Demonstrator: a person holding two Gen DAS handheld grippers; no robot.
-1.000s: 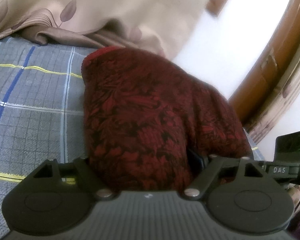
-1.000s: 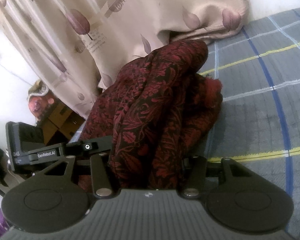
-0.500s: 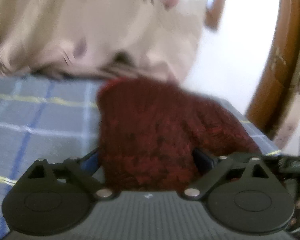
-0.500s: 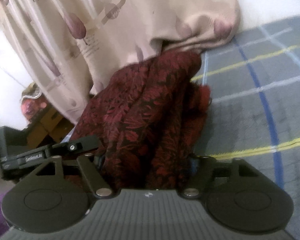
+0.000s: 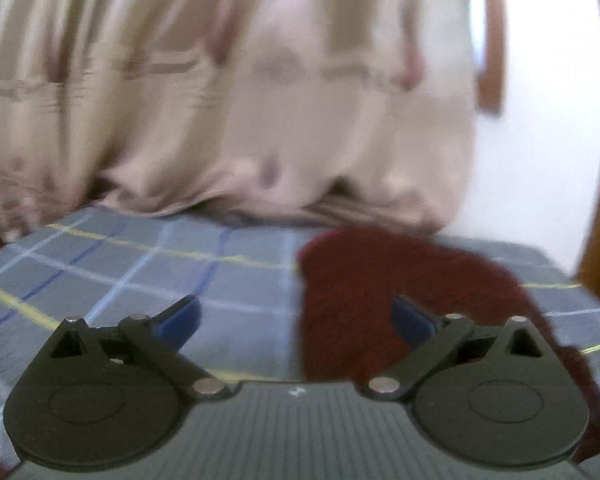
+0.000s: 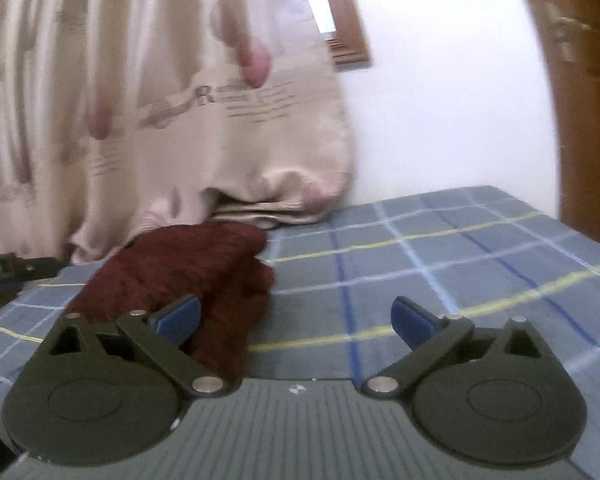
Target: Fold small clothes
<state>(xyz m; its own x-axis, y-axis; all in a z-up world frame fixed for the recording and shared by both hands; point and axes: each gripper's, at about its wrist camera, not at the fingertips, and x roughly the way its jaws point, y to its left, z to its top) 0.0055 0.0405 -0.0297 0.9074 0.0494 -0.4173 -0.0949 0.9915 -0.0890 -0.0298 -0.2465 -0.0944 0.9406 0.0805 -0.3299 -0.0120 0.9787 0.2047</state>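
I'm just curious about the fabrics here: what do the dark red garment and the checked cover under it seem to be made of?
The dark red garment looks like soft, thin woven or knit cloth, matte; it slumps in loose folds, though blur hides its weave. The checked cover looks like flat-woven cotton-type sheeting, matte, grey-blue with yellow and blue lines, lying smooth. The gripper fingertips seem to be blue rubbery pads on black plastic.

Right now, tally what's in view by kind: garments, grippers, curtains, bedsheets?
Dark red garment: 1
Grippers, both open: 2 (left gripper, right gripper)
Beige curtain: 1
Blue plaid sheet: 1
Total: 5
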